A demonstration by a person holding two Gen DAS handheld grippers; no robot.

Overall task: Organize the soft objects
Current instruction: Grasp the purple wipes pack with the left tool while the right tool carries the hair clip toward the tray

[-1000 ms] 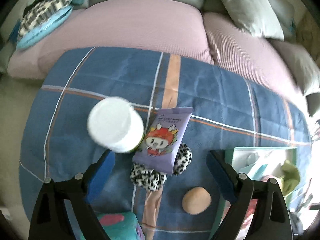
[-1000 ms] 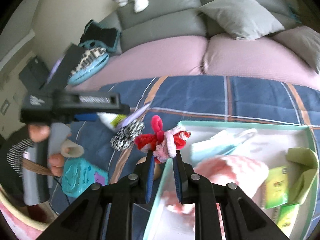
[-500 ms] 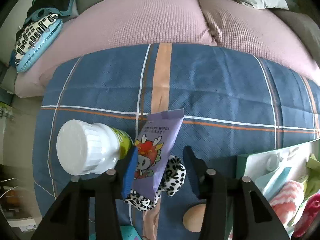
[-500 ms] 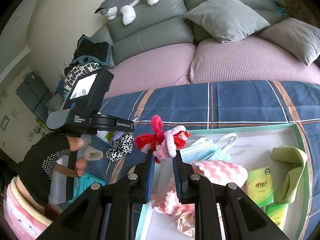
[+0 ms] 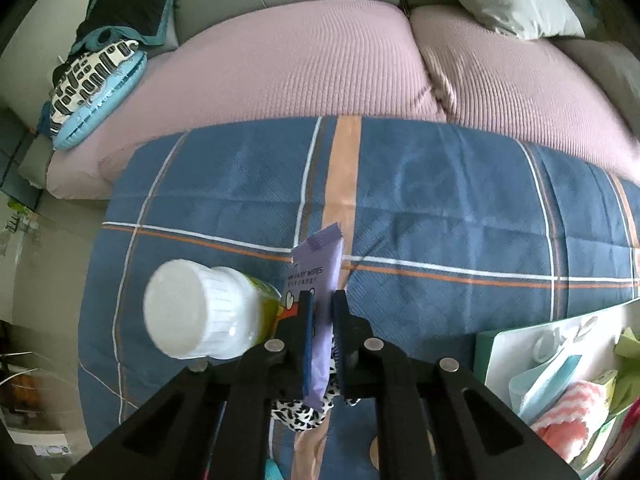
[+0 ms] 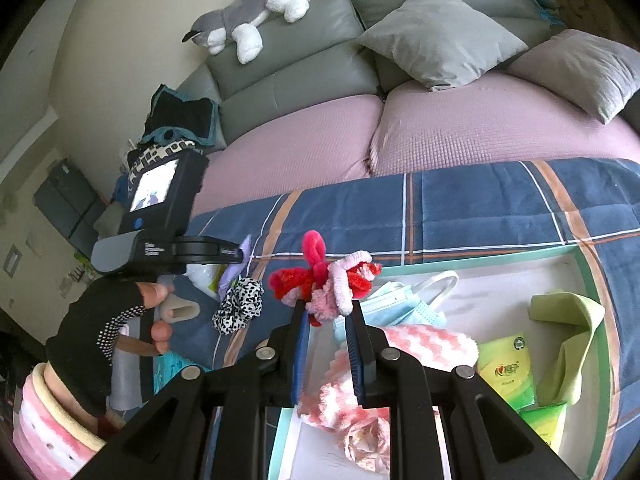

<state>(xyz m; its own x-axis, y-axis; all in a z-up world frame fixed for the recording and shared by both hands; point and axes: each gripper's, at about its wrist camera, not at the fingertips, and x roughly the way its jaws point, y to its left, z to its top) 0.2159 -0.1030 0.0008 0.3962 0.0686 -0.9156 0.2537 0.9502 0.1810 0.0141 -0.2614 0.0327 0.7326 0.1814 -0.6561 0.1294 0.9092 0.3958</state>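
A grey sofa (image 6: 288,80) with pink seat cushions (image 5: 288,68) stands behind the tabletop, which is covered by a blue plaid cloth (image 5: 440,208). At the right side of the cloth lies a shallow white tray with a green rim (image 6: 592,280). In it are a light blue face mask (image 6: 400,300), a pink and white zigzag cloth (image 6: 424,344), a folded green cloth (image 6: 568,320) and green tissue packs (image 6: 506,372).

Left of the tray, on the cloth, a bottle with a white cap (image 5: 188,316) lies on its side, and a black and white spotted scrunchie (image 6: 239,309) lies just beside it.

The left hand-held gripper (image 5: 320,300) is pinched nearly closed on a purple pack of baby wipes (image 5: 318,268), its pads pressing both faces, with the pack sticking up past the fingertips above the scrunchie. A gloved hand (image 6: 108,320) carries it.

The right hand-held gripper (image 6: 327,312) is narrow, clamped on a bundle of red, pink and white fuzzy hair ties (image 6: 320,280), held above the tray's left edge.
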